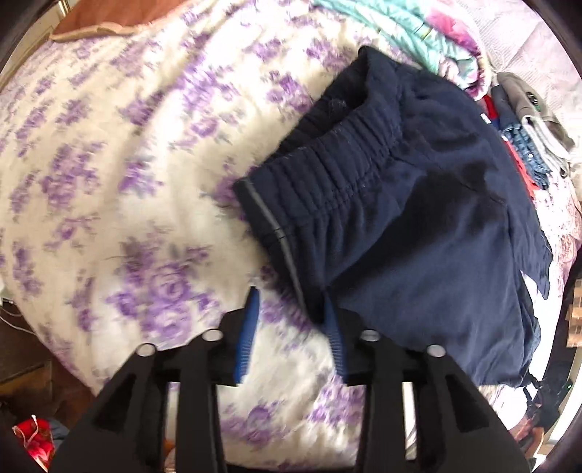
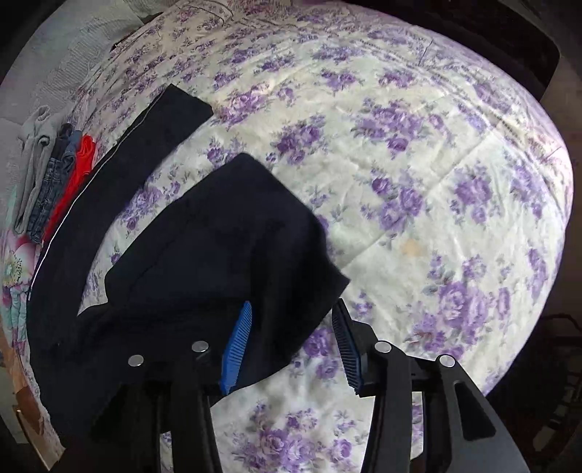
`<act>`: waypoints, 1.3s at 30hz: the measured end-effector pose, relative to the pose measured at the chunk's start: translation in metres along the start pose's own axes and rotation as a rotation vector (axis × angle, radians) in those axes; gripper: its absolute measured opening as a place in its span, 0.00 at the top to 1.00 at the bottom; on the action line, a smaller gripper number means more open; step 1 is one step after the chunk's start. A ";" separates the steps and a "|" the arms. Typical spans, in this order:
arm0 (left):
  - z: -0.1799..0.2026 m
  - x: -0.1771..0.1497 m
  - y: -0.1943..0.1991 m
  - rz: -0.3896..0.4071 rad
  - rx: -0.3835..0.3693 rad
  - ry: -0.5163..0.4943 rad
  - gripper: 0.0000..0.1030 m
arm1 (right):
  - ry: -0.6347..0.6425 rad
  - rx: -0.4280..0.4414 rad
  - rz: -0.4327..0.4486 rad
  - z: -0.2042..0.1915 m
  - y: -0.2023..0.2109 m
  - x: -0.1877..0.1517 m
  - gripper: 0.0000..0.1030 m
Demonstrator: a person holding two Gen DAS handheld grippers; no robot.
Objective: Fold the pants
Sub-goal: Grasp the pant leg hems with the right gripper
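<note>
Dark navy pants (image 1: 418,218) lie on a bed with a purple floral cover (image 1: 109,163). In the left wrist view the elastic waistband faces me, with a grey side stripe. My left gripper (image 1: 291,309) is open at the waistband's near corner, and cloth lies over its right finger. In the right wrist view the pants (image 2: 218,247) lie spread, one leg stretched along the left and the other folded toward the middle. My right gripper (image 2: 291,324) is open over the near edge of the folded leg, its left finger on the cloth.
A stack of folded clothes (image 2: 54,174), grey, denim and red, lies along the far side of the bed, also in the left wrist view (image 1: 527,138). A teal and pink quilt (image 1: 418,29) lies beyond the pants. The bed cover (image 2: 418,182) stretches bare to the right.
</note>
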State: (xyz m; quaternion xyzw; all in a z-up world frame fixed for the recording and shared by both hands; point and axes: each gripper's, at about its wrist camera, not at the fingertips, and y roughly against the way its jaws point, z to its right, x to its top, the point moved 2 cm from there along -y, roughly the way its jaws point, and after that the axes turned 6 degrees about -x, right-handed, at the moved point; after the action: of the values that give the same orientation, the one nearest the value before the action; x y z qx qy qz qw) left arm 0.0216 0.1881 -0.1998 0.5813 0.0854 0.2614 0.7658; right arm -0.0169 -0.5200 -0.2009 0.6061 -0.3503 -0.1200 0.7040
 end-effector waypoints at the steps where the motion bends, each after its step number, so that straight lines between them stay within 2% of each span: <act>1: 0.000 0.000 0.013 0.030 0.049 -0.019 0.62 | 0.025 -0.031 0.050 0.000 0.015 0.005 0.54; 3: 0.007 0.005 0.035 0.102 0.157 -0.089 0.63 | 0.072 -0.018 0.114 -0.008 0.037 0.016 0.51; 4: 0.016 0.014 0.045 0.134 0.168 -0.125 0.63 | 0.095 0.015 0.130 -0.018 0.045 0.024 0.49; 8: 0.067 0.064 0.061 0.237 0.107 -0.244 0.61 | 0.225 0.155 0.162 -0.088 0.063 0.044 0.43; 12: 0.131 0.127 0.043 0.279 0.058 -0.339 0.59 | 0.341 0.293 0.129 -0.174 0.060 0.055 0.39; 14: 0.165 0.156 0.017 0.268 0.063 -0.390 0.59 | 0.432 0.377 0.102 -0.218 0.059 0.055 0.39; 15: 0.171 0.168 0.010 0.246 0.066 -0.416 0.59 | 0.486 0.397 0.092 -0.238 0.056 0.054 0.39; 17: 0.187 0.192 -0.019 0.177 0.083 -0.467 0.59 | 0.550 0.354 0.073 -0.264 0.048 0.059 0.39; 18: 0.189 0.198 -0.030 0.146 0.108 -0.497 0.59 | 0.541 0.349 0.061 -0.269 0.042 0.065 0.38; 20: 0.190 0.211 -0.056 0.119 0.195 -0.531 0.59 | 0.458 0.363 0.026 -0.263 0.022 0.083 0.31; 22: 0.177 0.217 -0.086 0.050 0.205 -0.490 0.59 | 0.362 0.333 -0.001 -0.244 -0.005 0.104 0.30; 24: 0.160 0.216 -0.112 0.005 0.208 -0.452 0.57 | 0.260 0.264 -0.010 -0.214 -0.036 0.125 0.30; 26: 0.162 0.210 -0.116 0.057 0.221 -0.478 0.55 | 0.131 0.196 -0.020 -0.178 -0.063 0.145 0.30; 29: 0.169 0.205 -0.121 0.063 0.262 -0.471 0.55 | 0.006 0.111 -0.074 -0.139 -0.094 0.164 0.30; 33: 0.171 0.205 -0.121 0.040 0.245 -0.448 0.55 | -0.112 0.210 -0.146 -0.124 -0.124 0.169 0.30; 35: 0.171 0.205 -0.121 0.032 0.244 -0.449 0.55 | -0.134 0.231 -0.144 -0.126 -0.132 0.171 0.28; 36: 0.172 0.204 -0.122 0.029 0.246 -0.450 0.55 | -0.132 0.237 -0.124 -0.127 -0.131 0.173 0.30; 37: 0.170 0.205 -0.121 0.027 0.249 -0.450 0.55 | -0.120 0.253 -0.102 -0.129 -0.128 0.176 0.70; 38: 0.170 0.205 -0.121 0.025 0.252 -0.450 0.55 | -0.115 0.282 -0.096 -0.130 -0.124 0.178 0.93; 39: 0.171 0.205 -0.121 0.024 0.254 -0.449 0.55 | -0.125 0.285 -0.080 -0.129 -0.118 0.179 0.92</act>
State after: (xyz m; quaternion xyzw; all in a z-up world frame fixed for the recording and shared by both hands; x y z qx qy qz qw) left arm 0.3061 0.1234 -0.2249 0.7174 -0.0616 0.1218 0.6831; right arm 0.2256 -0.5552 -0.2517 0.7048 -0.3824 -0.1347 0.5822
